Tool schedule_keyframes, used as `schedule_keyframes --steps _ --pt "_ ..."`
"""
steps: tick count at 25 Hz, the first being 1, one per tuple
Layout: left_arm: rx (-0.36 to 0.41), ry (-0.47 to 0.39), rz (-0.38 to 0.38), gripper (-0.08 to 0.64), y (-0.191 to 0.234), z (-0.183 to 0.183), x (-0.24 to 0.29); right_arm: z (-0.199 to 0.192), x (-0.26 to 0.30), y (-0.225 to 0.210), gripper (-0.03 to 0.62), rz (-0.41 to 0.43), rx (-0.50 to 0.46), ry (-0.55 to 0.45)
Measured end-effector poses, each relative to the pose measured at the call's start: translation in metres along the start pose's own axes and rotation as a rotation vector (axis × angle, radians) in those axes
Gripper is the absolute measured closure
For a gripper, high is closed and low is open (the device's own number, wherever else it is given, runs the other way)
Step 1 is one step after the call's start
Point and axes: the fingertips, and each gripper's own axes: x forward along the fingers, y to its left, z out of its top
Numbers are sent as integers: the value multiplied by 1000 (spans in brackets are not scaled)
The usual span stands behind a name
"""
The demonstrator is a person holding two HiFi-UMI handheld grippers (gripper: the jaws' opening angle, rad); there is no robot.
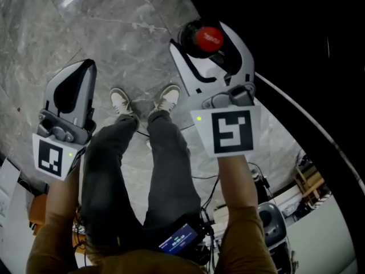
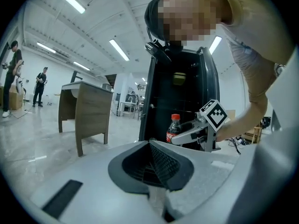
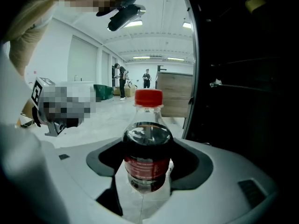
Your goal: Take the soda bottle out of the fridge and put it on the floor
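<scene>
We hold the soda bottle [image 3: 147, 146] upright in our right claw [image 3: 147, 171], which pinches its lower body with the red cap on top. It is outside the dark fridge [image 3: 243, 78], which stands just to its right, and above the grey floor [image 1: 120, 27]. The floor lies below, along the bottle's long axis, so we judge that a plain lowering will do. Our left claw [image 2: 154, 164], pressed together on nothing, waits off to the left.
</scene>
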Motion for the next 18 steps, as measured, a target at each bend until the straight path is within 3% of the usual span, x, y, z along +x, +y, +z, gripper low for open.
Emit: schedule_keyframes --steps 10,18 --pt "159 29 -115 558 28 -54 45 -66 50 -10 295 25 -26 3" --pt "206 52 -187 560 35 -102 82 -114 86 -19 295 40 -66 15"
